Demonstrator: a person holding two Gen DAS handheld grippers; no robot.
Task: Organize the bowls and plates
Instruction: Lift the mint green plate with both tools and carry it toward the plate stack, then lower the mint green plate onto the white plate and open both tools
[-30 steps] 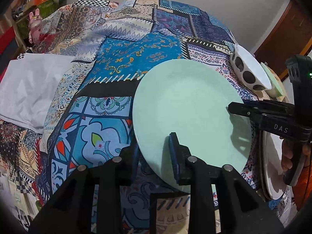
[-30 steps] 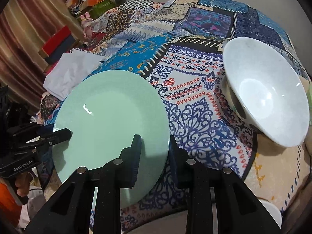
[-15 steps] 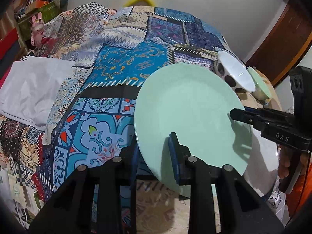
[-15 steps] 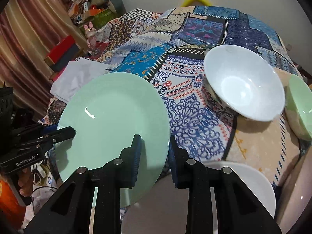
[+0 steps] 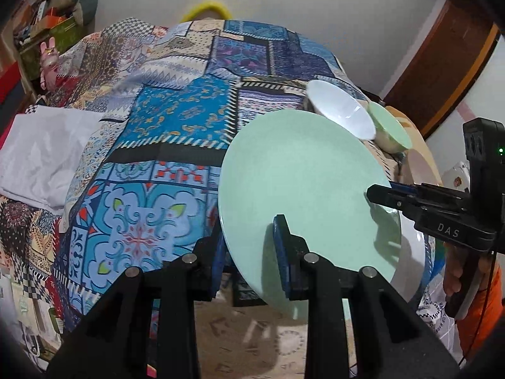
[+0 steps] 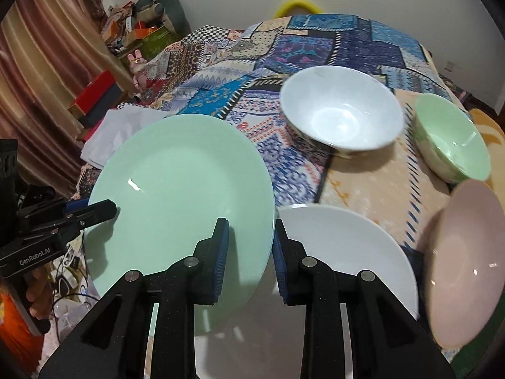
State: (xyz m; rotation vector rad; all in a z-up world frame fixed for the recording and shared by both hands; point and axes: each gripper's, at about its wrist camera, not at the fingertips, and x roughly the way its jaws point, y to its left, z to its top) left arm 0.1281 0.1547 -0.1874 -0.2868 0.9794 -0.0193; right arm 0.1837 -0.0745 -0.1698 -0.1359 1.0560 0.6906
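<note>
I hold the round, pale green glazed plate between both hands, clear of the bed's patchwork bedspread. My left fingers are nearly closed, pinching the plate's rim on its near-left side; my right fingers are likewise clamped on the opposite rim, one pad above the face, one beneath. In the left wrist view the right one comes in from the side and grips the far rim.

The plate is tilted, face up and leaning away from me, its left edge out over the bedspread. Being round, it has no long axis; what matters is the line between my two grips, which runs across it from left to right.

The coming move, I judge, turns on what lies just to the right and below: a round white flat plate near the bed's near edge, right under my right fingers. So the right hand is nearer. Beyond sit a white deep bowl, a small green bowl and a pink shallow dish toward the right edge.
</note>
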